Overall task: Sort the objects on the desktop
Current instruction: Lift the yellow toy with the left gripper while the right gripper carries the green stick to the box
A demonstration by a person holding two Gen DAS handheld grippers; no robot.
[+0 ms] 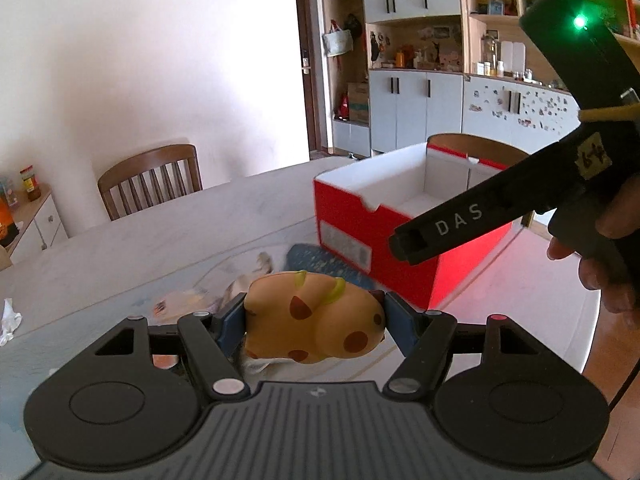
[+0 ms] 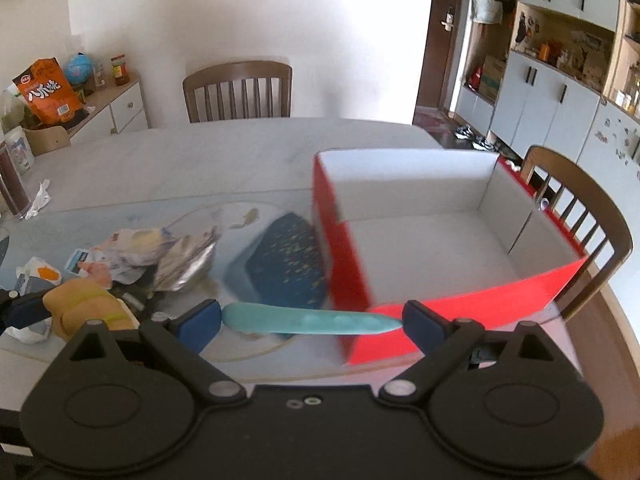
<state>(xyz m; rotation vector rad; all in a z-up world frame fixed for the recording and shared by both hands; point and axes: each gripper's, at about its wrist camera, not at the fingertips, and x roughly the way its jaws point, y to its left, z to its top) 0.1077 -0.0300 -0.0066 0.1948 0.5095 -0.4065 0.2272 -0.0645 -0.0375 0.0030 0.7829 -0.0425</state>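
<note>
While both jaws clamp toys, wrappers [image 2: 160,248] litter the table [image 2: 180,160] beside the red box [image 2: 460,240]

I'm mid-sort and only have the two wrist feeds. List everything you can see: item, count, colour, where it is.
spotted toy: 1, orange with brown spots, clamped in left gripper
pea-pod toy: 1, light blue, lengthwise between right gripper's pads
box: 1, red outside, white inside, open, nothing visible inside, on table
blue pouch: 1, dark blue, left of box
wrappers: a pile, silver and white, left of pouch
table: 1, pale
chairs: 2, brown, around table
left gripper: black, blue pads
right gripper: black, blue pads
</note>
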